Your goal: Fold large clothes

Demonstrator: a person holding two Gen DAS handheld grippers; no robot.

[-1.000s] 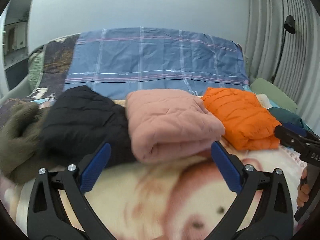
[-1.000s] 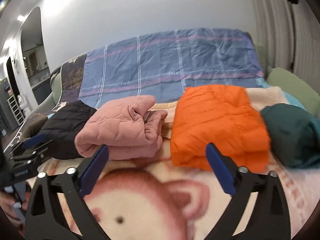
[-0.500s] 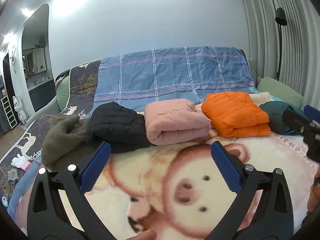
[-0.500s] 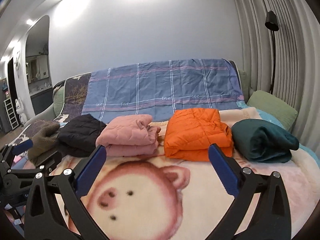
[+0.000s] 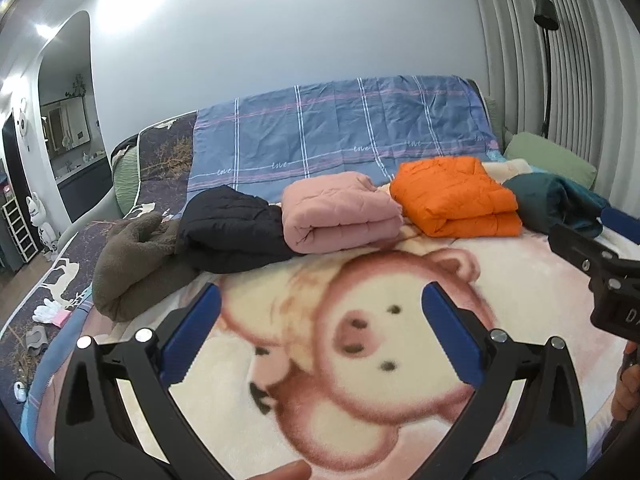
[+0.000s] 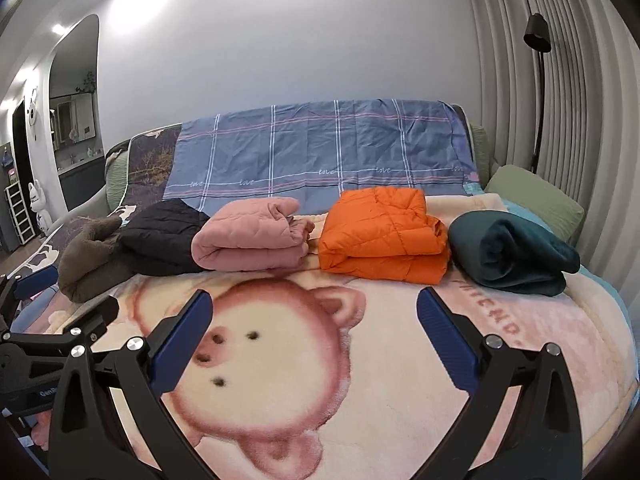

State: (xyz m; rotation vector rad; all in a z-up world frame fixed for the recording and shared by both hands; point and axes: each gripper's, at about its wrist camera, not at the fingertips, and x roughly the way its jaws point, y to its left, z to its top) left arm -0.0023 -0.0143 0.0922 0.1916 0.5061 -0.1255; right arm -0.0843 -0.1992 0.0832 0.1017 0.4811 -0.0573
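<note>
Five bundles of clothing lie in a row on the bed: one brown fleece [image 6: 90,262], one black jacket [image 6: 160,240], one pink jacket [image 6: 248,240], one orange jacket [image 6: 380,236] and one teal garment [image 6: 516,256]. There is one pig blanket [image 6: 360,380], one plaid sheet [image 6: 320,152], one green pillow [image 6: 536,200] and one floor lamp [image 6: 538,40]. Two grippers show, the left [image 5: 320,332] and the right [image 6: 314,328], each with two blue-padded fingers.
</note>
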